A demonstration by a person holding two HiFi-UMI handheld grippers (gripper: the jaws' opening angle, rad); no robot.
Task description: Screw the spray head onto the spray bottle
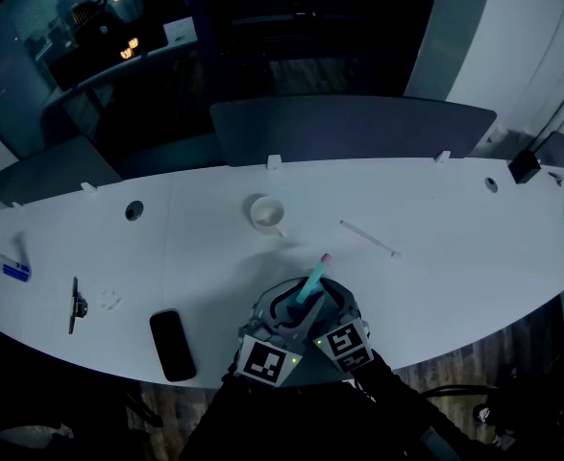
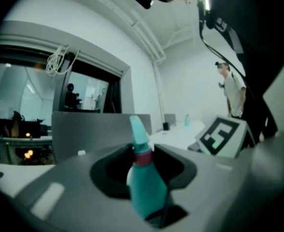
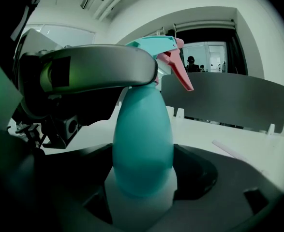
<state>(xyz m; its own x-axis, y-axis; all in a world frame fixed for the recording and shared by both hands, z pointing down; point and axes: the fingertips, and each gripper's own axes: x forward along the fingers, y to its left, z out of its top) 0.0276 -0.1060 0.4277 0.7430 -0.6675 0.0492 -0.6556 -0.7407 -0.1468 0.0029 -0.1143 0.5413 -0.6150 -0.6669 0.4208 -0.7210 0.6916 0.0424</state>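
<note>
The left gripper is clenched on the spray head. The teal head, with its pink band, stands between the jaws, and its tip points up and away. The right gripper grasps the bottle low on its teal body, jaws pressed to either side. In the right gripper view the left gripper's grey jaw crosses in front of the bottle's neck, just under the pink trigger, so the head sits on top of the bottle. Both grippers are side by side at the middle of the near edge of the table, marker cubes toward the person, with the bottle tilted up between them (whether its base touches the table cannot be told). Beyond them, toward the table's middle, stands a white cup. A thin white stick lies to the cup's right. A black phone lies at the near edge, left of the grippers.
</note>
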